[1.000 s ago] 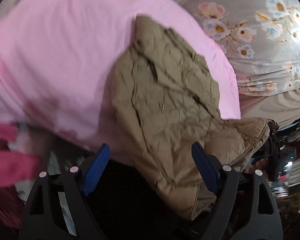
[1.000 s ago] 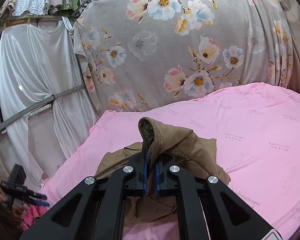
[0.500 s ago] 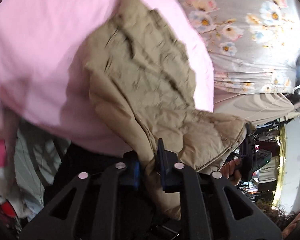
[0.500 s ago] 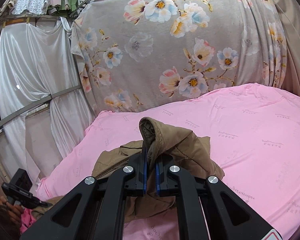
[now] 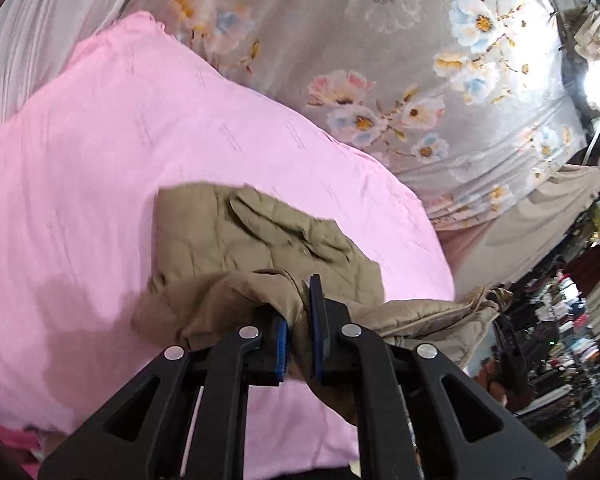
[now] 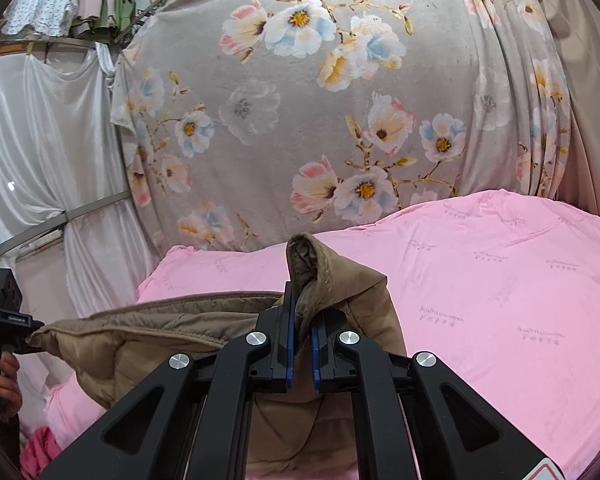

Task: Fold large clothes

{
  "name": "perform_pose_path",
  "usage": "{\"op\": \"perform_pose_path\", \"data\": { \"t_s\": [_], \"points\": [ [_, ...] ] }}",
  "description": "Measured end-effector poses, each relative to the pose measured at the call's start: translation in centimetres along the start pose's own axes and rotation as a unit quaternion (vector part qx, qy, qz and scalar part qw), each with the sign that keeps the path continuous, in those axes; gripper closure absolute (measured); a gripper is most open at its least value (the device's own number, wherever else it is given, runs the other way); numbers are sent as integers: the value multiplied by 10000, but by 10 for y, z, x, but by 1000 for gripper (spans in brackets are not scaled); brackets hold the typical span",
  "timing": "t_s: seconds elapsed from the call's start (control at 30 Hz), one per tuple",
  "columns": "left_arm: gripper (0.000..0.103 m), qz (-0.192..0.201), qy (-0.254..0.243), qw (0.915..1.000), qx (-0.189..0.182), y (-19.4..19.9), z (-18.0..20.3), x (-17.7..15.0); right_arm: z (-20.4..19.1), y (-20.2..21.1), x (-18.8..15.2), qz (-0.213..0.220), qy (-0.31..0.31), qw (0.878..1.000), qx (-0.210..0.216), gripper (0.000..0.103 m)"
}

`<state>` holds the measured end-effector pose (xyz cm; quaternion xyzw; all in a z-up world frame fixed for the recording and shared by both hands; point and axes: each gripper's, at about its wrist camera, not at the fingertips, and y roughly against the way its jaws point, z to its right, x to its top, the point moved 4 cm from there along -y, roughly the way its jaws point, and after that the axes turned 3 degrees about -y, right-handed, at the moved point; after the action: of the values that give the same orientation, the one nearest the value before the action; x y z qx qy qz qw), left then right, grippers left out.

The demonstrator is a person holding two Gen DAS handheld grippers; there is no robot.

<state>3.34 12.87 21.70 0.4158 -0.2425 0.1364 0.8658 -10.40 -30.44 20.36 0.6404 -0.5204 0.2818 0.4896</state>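
A tan quilted jacket [image 5: 236, 248] lies partly on the pink bed sheet [image 5: 100, 152], one edge stretched between both grippers. My left gripper [image 5: 300, 328] is shut on a bunched fold of the jacket at the bed's near edge. My right gripper [image 6: 302, 320] is shut on another edge of the jacket [image 6: 332, 284], which sticks up between the blue pads. In the right wrist view the left gripper [image 6: 4, 312] shows at the far left, held in a hand, with the jacket's edge running to it.
A grey floral curtain [image 6: 320, 100] hangs behind the bed, with white drapes [image 6: 40, 140] to its left. Pink cloth [image 6: 40, 452] lies below the bed's left corner. Cluttered shelves [image 5: 560, 320] stand to the right in the left wrist view.
My left gripper shut on the jacket's edge and lifted it, swinging up to face the curtain. The right gripper kept its hold; the jacket's edge is now pulled out between them.
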Motion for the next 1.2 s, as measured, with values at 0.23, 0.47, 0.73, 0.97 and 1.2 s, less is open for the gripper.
{"op": "perform_pose_path", "data": {
  "t_s": [0.23, 0.47, 0.73, 0.97, 1.2],
  "points": [
    [94, 83, -374, 9942, 1004, -75, -6, 48, 26, -105, 4, -301, -338, 9985, -324, 97],
    [94, -415, -378, 9796, 1929, -181, -52, 61, 55, -204, -35, -1037, -635, 9900, -708, 98],
    [93, -766, -391, 9750, 2047, -252, -96, 48, 78, -262, -79, -1561, -664, 9798, -1061, 98],
    [92, -623, -670, 9762, 1964, -272, -98, 38, 86, -282, -106, -1901, -594, 9729, -1178, 98],
    [91, -281, -615, 9831, 1699, -265, -100, 37, 92, -280, -106, -1908, -786, 9735, -986, 94]
  ]
}}
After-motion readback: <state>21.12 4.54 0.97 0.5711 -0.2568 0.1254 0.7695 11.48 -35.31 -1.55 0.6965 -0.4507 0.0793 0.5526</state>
